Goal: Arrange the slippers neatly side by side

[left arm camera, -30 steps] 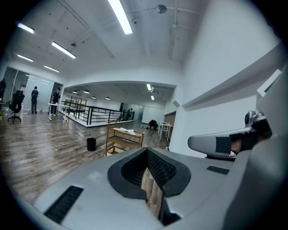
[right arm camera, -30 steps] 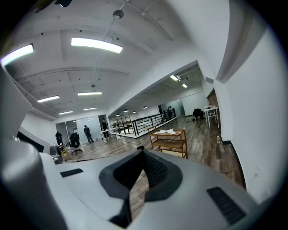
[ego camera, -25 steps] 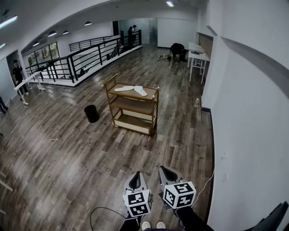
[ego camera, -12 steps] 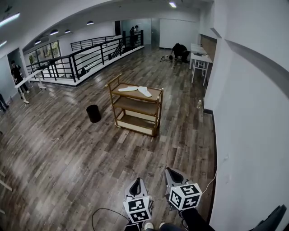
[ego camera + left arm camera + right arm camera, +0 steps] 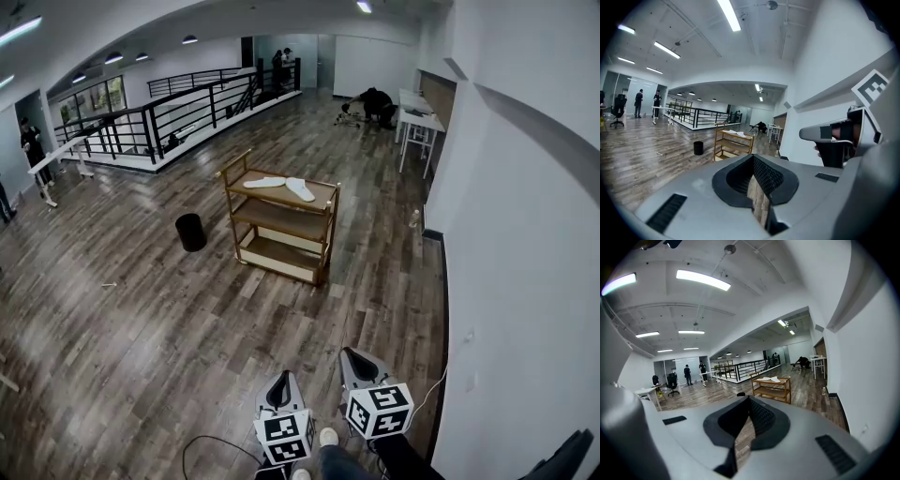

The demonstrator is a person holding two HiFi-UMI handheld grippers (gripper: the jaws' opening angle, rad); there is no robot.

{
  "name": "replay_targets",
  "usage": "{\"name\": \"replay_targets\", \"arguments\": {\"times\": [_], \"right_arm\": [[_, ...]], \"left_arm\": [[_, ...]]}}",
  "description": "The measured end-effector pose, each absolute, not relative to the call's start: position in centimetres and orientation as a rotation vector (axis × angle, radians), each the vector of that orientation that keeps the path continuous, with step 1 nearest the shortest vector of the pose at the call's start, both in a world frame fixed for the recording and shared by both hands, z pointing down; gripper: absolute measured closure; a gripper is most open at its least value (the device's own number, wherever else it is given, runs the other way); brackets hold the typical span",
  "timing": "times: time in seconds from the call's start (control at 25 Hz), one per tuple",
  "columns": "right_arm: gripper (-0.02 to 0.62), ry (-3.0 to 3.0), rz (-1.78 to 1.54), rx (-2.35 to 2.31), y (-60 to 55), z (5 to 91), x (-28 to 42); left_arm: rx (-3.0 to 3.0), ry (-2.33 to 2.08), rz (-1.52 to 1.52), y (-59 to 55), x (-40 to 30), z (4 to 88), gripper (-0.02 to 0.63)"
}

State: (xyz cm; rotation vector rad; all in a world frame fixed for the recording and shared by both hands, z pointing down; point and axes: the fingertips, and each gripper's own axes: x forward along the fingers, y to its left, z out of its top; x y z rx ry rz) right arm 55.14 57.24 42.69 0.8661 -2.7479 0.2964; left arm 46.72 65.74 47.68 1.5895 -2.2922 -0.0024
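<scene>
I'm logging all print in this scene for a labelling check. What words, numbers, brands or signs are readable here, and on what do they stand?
No readable text in any view.
Cubes on the left gripper and right gripper: black-and-white square patterns only, no letters.
Slippers on the wooden cart: too small to show any print.
Black bin: no label visible.

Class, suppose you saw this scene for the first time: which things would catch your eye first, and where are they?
A wooden three-shelf cart stands alone mid-floor, with two white slippers splayed on its top shelf and a black bin on the floor beside it. Low in the head view, the left hand-held gripper and right hand-held gripper are shut and empty, far from the cart.
</scene>
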Motion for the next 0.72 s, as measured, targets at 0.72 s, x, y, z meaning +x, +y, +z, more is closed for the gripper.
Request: {"name": "replay_targets", "arguments": {"times": [0.72], "right_arm": [[0.597, -2.786, 0.329, 0.725, 42.2, 43.2, 50.4]], "left_arm": [[1.480, -2.362, -0.020, 50.5, 41.5, 47.6, 0.604]]}}
